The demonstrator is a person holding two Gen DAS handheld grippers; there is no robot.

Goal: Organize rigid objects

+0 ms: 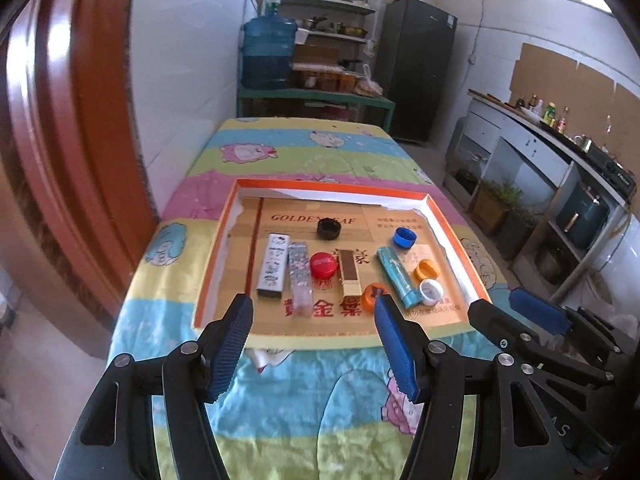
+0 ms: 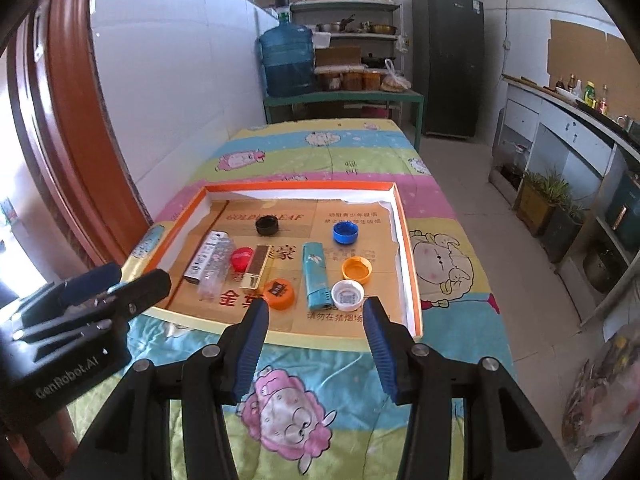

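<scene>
An orange-rimmed shallow box (image 1: 456, 222) (image 2: 404, 240) lies on the table and holds lighters and bottle caps. In it are a white lighter (image 1: 273, 266), a clear patterned lighter (image 1: 300, 276), a gold-brown lighter (image 1: 349, 274), a teal lighter (image 1: 398, 276) (image 2: 316, 274), and black (image 1: 329, 228), red (image 1: 323, 266), blue (image 1: 405, 237), orange (image 1: 426, 269) and white (image 1: 431, 291) caps. My left gripper (image 1: 312, 312) is open and empty over the box's near edge. My right gripper (image 2: 316, 314) is open and empty, near the white cap (image 2: 347, 295). It also shows in the left wrist view (image 1: 508, 304).
The table carries a cartoon-print quilt (image 1: 320, 392). A red-brown door frame (image 1: 72, 140) stands at the left. A water jug (image 1: 267, 54), shelves and a dark fridge (image 1: 416, 68) stand behind the table. A kitchen counter (image 1: 560, 148) runs along the right.
</scene>
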